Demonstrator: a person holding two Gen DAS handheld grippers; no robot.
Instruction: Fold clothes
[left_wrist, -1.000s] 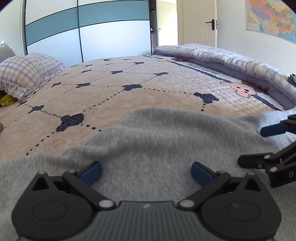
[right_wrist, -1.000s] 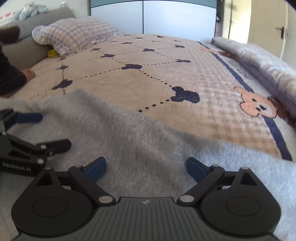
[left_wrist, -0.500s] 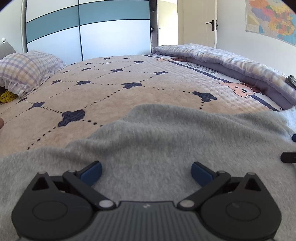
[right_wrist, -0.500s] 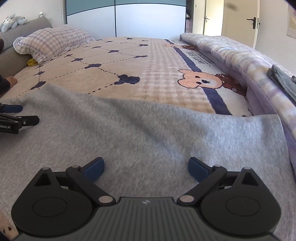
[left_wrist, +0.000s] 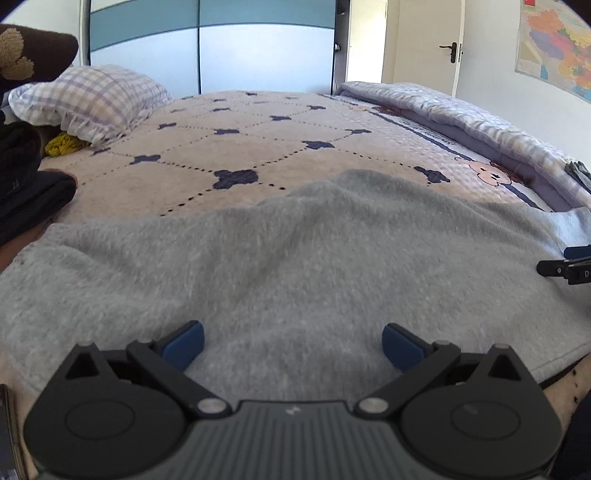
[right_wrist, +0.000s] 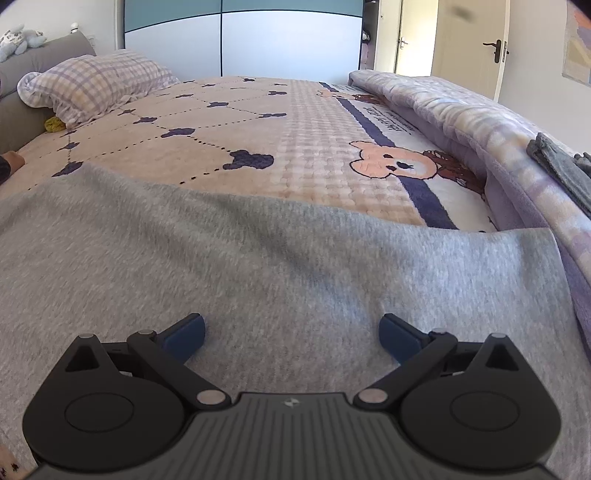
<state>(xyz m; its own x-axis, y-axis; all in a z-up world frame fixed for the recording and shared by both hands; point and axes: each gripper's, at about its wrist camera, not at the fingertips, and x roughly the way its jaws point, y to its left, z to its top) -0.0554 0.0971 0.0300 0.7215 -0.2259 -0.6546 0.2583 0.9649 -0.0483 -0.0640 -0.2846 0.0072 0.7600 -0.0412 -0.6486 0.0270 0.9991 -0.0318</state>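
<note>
A grey fleece garment (left_wrist: 295, 266) lies spread across the near part of the bed, with a soft ridge through its middle. My left gripper (left_wrist: 293, 343) hovers low over its near edge, open, nothing between its blue pads. In the right wrist view the same grey garment (right_wrist: 280, 273) fills the foreground, its right edge ending near the purple quilt. My right gripper (right_wrist: 291, 334) is open above the cloth and holds nothing. The right gripper's fingers (left_wrist: 565, 267) peek in at the right edge of the left wrist view.
The bed (left_wrist: 280, 147) has a beige quilted cover with dark clover marks and a bear print (right_wrist: 391, 162). A checked pillow (left_wrist: 88, 99) lies far left, a rolled purple quilt (right_wrist: 480, 122) along the right. Dark clothing (left_wrist: 22, 192) sits at the left edge, a folded grey item (right_wrist: 557, 166) on the quilt.
Both grippers have pulled apart sideways over the garment, the left toward the left, the right toward the right. The right gripper has slid to the edge of the left view. Both stayed open.
</note>
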